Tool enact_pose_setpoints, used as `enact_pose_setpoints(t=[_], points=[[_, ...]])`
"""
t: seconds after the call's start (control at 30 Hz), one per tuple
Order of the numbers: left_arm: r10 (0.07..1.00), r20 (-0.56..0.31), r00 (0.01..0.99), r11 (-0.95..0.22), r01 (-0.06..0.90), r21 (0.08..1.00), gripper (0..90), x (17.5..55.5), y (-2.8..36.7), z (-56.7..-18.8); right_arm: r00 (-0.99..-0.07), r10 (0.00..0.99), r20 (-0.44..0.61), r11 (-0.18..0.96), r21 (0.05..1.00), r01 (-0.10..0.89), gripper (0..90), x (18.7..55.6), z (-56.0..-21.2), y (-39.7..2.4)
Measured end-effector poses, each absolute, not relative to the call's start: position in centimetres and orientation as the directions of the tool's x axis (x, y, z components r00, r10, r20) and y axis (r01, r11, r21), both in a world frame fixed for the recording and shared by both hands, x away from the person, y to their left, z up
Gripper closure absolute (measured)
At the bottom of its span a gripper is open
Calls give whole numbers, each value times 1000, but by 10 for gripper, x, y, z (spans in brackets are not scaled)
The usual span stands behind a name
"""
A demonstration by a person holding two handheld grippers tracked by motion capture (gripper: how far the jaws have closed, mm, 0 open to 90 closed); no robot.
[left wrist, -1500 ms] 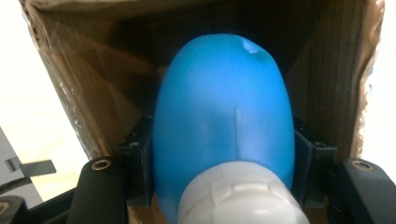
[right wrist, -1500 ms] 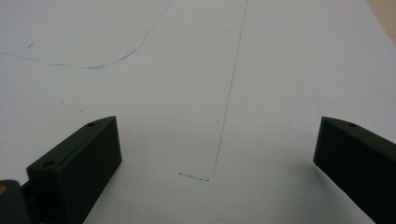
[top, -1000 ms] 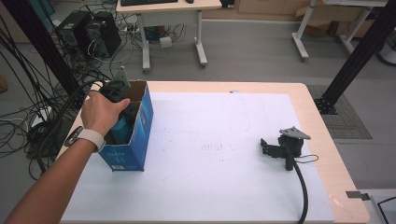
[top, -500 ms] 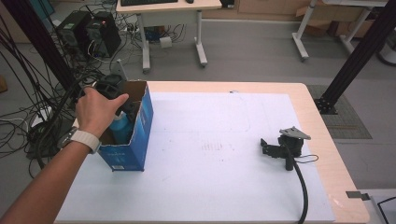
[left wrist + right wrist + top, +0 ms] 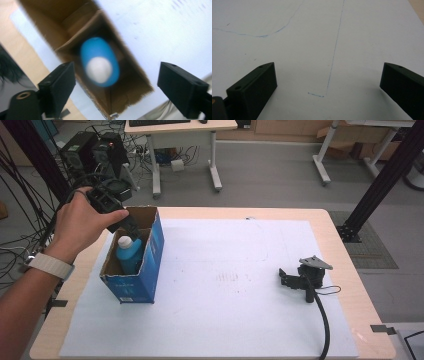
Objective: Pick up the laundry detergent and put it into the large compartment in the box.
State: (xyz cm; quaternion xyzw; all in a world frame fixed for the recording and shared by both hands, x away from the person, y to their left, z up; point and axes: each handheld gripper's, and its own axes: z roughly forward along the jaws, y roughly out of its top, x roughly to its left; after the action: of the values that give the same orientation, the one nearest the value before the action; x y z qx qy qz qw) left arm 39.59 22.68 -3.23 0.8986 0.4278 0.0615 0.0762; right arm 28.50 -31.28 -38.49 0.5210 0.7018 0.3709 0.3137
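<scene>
A blue bottle [image 5: 129,254] with a white cap stands upright inside an open blue cardboard box [image 5: 145,275] at the left of the table. A hand holds my left gripper [image 5: 131,228] above the box's far end, pointing down into it. In the left gripper view the bottle [image 5: 100,65] sits well below, framed by the two jaws of the left gripper [image 5: 117,72]; they have just been opening, touch nothing, and stand open. My right gripper [image 5: 286,279] lies on the white sheet at the right, open over bare sheet [image 5: 328,75].
A white sheet [image 5: 225,320] covers most of the wooden table [image 5: 345,250]. The right gripper's black cable [image 5: 322,320] runs to the front edge. Behind the table are desks, computers and tangled cables on the floor.
The left hand has lifted up and back out of the box. The bottle, hidden under the hand before, now stands uncovered in the box. The right gripper has not moved.
</scene>
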Motion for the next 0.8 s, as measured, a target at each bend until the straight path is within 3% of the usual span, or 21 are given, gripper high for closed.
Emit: enact_pose_setpoints(t=[0.2,0.23,0.27,0.37,0.57,0.8], points=[[617,59,785,-781,601,169,137,392,198,-24,-260,964,-53,181,847,500,3,285,-385,-313],[544,71,836,-834,529,157,137,389,184,-24,-261,964,-55,183,847,498,3,285,-385,-313],[544,71,836,-834,529,157,137,389,184,-24,-261,964,-55,183,847,498,3,285,-385,-313],[407,58,912,-908,396,137,136,386,156,-26,-260,964,-55,183,848,497,3,285,-385,-313],[246,93,965,-967,238,90,112,373,114,-32,-259,964,-53,181,847,500,3,285,-385,-313],[103,76,992,-993,97,74,109,364,82,-36,-260,964,-53,181,847,500,3,285,-385,-313]])
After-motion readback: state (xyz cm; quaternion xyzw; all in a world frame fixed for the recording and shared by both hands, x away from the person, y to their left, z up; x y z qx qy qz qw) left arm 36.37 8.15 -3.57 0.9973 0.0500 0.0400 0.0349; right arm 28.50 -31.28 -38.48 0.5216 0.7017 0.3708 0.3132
